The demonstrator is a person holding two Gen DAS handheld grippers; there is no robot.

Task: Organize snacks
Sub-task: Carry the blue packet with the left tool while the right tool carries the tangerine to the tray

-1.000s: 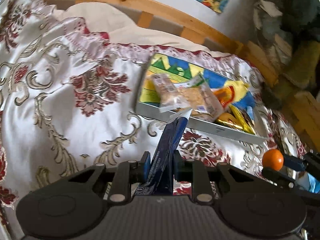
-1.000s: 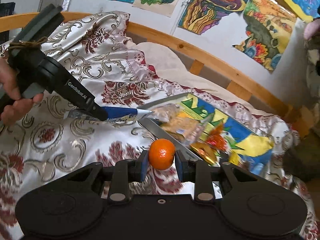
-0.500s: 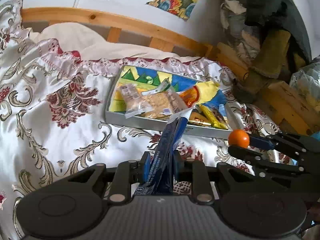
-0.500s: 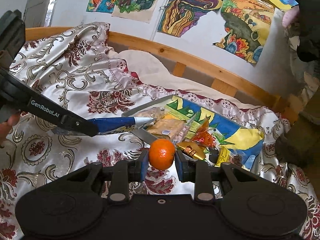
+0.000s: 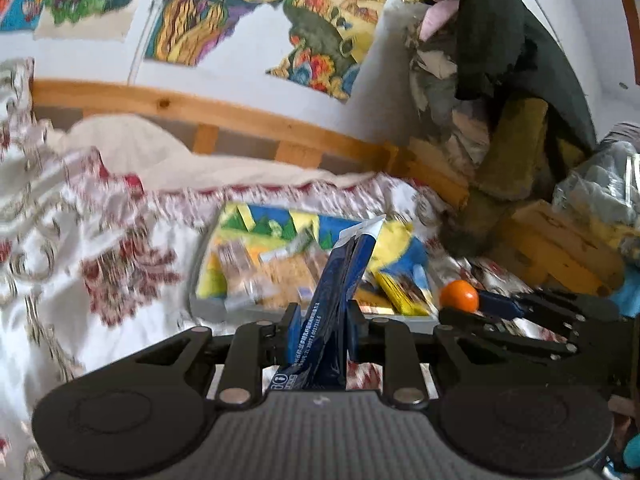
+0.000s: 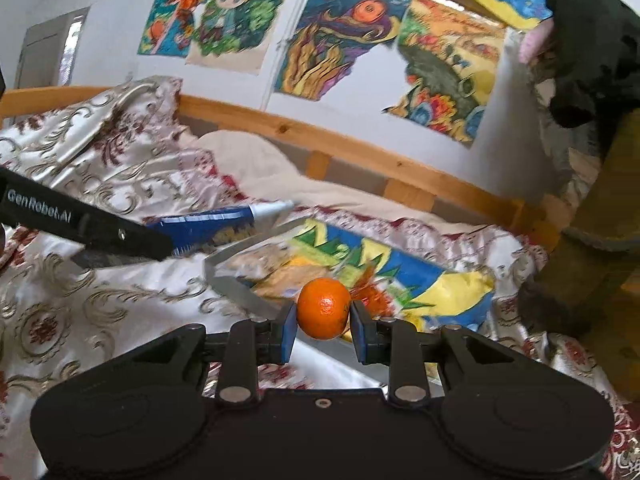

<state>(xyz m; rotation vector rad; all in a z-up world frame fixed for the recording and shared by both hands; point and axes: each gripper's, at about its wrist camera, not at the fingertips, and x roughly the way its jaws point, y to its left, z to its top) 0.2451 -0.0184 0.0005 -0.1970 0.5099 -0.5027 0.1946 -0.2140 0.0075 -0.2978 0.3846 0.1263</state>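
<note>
The left gripper (image 5: 320,330) has its jaws clamped on a dark blue snack packet (image 5: 340,292), which stands up in front of the tray (image 5: 212,308) on the bed's patterned cover (image 6: 132,288). The right gripper (image 6: 324,320) has its jaws clamped on a mandarin (image 6: 324,308), held above the tray's near edge, beside the wrapped snacks (image 6: 288,276) lying in the tray.

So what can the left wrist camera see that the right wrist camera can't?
Only the left view: its own left claw up close, shut on the blue packet, and wooden boards at far right.

Only the right view: the right claw up close, gripping the orange, and a cartoon-faces poster.

Both: the colourful tray of snacks on the patterned bedspread, the wooden bed rail, packet and orange.
</note>
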